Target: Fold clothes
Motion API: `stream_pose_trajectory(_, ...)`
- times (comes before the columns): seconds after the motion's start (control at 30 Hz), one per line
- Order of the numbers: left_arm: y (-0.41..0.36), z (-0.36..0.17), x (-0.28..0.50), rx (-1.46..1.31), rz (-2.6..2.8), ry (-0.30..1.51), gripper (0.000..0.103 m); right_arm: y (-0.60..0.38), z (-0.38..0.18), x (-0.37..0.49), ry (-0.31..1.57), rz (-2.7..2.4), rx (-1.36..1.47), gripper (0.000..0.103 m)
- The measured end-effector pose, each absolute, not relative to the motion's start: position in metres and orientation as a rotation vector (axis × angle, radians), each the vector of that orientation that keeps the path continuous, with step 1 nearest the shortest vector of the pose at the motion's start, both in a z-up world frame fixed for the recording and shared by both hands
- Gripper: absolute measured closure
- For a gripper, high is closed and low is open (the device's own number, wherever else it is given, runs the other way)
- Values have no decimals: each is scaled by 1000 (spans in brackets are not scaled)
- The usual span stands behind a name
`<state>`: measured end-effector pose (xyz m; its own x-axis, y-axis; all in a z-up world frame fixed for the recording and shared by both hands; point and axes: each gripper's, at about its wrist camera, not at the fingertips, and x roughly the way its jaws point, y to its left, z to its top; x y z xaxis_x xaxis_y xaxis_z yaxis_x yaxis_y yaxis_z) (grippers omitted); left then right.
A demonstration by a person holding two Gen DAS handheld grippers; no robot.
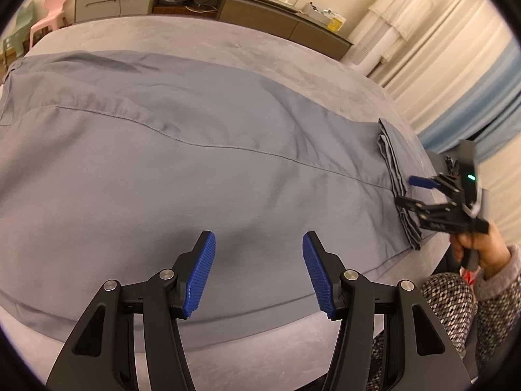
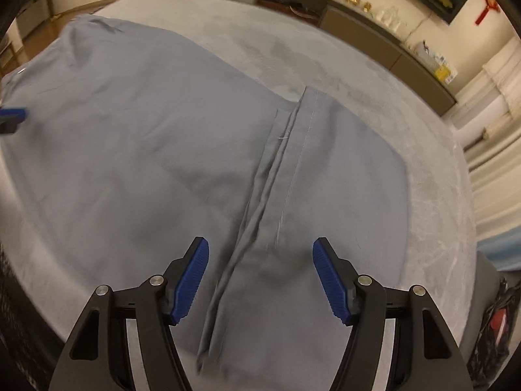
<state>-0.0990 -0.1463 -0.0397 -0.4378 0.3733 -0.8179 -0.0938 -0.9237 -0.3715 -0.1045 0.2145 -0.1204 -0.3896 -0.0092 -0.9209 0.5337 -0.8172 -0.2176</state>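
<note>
A grey-blue garment (image 1: 182, 169) lies spread flat on a grey bed (image 1: 202, 37); a stitched seam runs across it. Its right end is a folded hem (image 1: 395, 176). My left gripper (image 1: 259, 270) is open and empty, just above the garment's near edge. My right gripper (image 2: 260, 280) is open and empty, straddling the layered hem (image 2: 276, 169) from above. In the left wrist view the right gripper (image 1: 407, 192) hovers at the hem's end, held by a hand. A left fingertip (image 2: 13, 114) shows at the far left of the right wrist view.
A long low cabinet (image 1: 228, 6) with small items stands against the far wall. Pink and green plastic chairs (image 1: 49, 16) stand at the far left. Curtains (image 1: 456, 75) hang on the right. The person's patterned legs (image 1: 456, 306) are at the bed's near right edge.
</note>
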Motion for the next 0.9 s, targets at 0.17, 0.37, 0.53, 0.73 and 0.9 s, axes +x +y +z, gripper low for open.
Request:
stream_pose_trajectory(0.17, -145, -38, -97, -1464, 2424, -377, 45, 229, -112, -127, 559, -2352, 1525, 86)
stream_pose_trajectory(0.37, -143, -36, -94, -1449, 2442, -364, 45, 250, -74, -138, 265, -2522, 1446, 89)
stream_pose_trajectory(0.53, -143, -39, -93, -1469, 2452, -352, 45, 234, -98, -154, 244, -2485, 1518, 89)
stream_pose_trajectory(0.73, -143, -42, -92, -1492, 2456, -336, 45, 234, -109, -148, 213, -2376, 1566, 69)
stream_pose_trajectory(0.9, -142, -42, -94, -1487, 2461, -341, 45, 265, -92, -120, 132, -2384, 1485, 65)
